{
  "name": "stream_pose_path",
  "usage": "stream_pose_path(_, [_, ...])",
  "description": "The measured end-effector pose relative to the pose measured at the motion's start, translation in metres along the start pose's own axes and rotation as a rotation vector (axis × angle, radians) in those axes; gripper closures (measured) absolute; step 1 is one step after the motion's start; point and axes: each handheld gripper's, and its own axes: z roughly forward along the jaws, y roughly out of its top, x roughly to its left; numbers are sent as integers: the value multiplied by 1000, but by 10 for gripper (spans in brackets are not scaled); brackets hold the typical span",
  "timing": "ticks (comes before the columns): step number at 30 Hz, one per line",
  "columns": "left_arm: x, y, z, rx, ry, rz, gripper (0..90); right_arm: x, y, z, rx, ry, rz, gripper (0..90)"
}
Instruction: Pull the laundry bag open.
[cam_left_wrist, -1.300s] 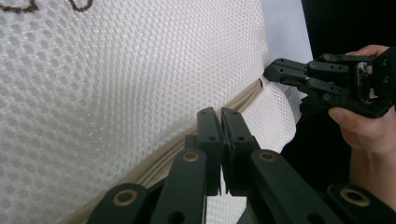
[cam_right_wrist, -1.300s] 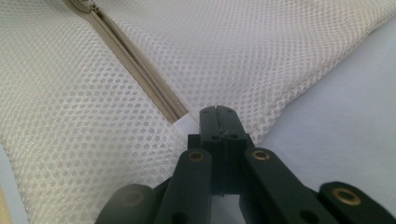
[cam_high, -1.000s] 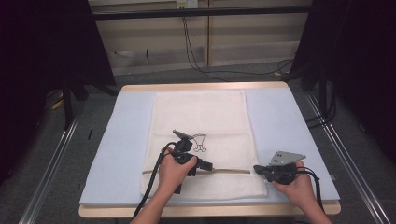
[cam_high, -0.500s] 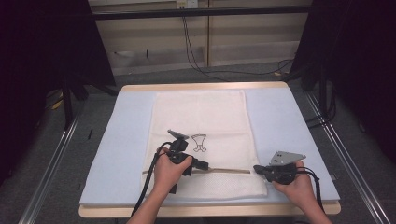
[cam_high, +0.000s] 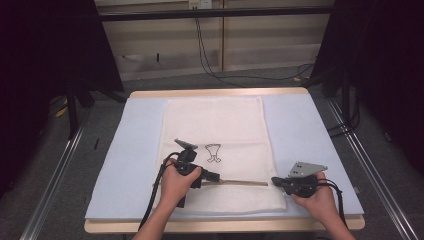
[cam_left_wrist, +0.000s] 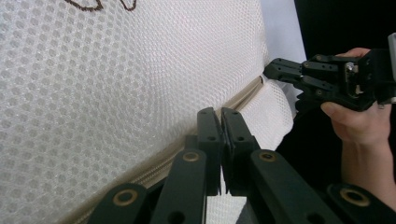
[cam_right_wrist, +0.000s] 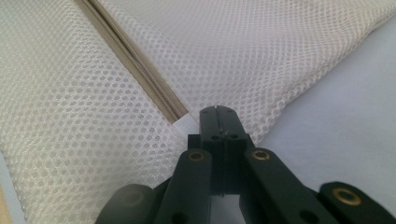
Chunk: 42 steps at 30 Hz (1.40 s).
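1. From above, a white mesh bag (cam_high: 215, 150) lies flat on the pale blue mat (cam_high: 300, 130) covering the table. The left gripper (cam_high: 216, 176) rests on its zip (cam_high: 245, 182); the right gripper (cam_high: 276, 181) sits at the zip's right end, at the bag's edge.
2. In the left gripper view, the left gripper (cam_left_wrist: 220, 114) has its jaws pressed together over the zip (cam_left_wrist: 243, 95); whether they pinch it I cannot tell.
3. In the right gripper view, the right gripper (cam_right_wrist: 217, 112) is clamped tight on the mesh bag (cam_right_wrist: 261, 56), just beside the end of the zip (cam_right_wrist: 140, 74).
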Motion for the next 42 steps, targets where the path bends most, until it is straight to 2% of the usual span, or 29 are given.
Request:
stream_pose_path(1, [-1,-1,0,-10,10,-10,876,0,0,0,0,0,0,900])
stream_pose_path(2, [0,0,-1,0,-7,-17,876,0,0,0,1,-3,0,900])
stream_pose_path(8, [6,-1,-9,-6,3,-7,876,0,0,0,1,-2,1,900])
stream_pose_path(12, [8,-2,-11,-15,-7,-21,876,0,0,0,0,1,1,900])
stream_pose_path(15, [9,-2,-13,-11,2,-20,876,0,0,0,-1,1,1,900])
stream_pose_path(17, [8,-2,-14,-16,-2,-40,876,0,0,0,0,3,2,900])
stream_pose_path(20, [10,-3,-16,-11,-2,-24,876,0,0,0,1,6,7,900])
stream_pose_path(25, [11,-3,-20,-19,-7,-31,876,0,0,0,1,1,4,900])
stream_pose_path(27, [12,-3,-21,-16,7,-28,876,0,0,0,1,-2,3,900])
stream_pose_path(30, [13,-4,-22,-18,-8,-34,876,0,0,0,-1,-1,0,900])
stream_pose_path(33, [13,-4,-23,-17,-6,-36,876,0,0,0,1,-2,3,900])
stream_pose_path(35, [14,-4,-24,-17,-6,-29,876,0,0,0,1,-4,3,900])
stream_pose_path(36, [15,-4,-25,-15,7,-18,876,0,0,0,0,-2,3,900])
stream_pose_path(38, [15,-4,-25,-18,-1,-29,876,0,0,0,1,-5,2,900])
stream_pose_path(42, [16,-6,-28,-30,6,-25,876,0,0,0,0,-2,4,900])
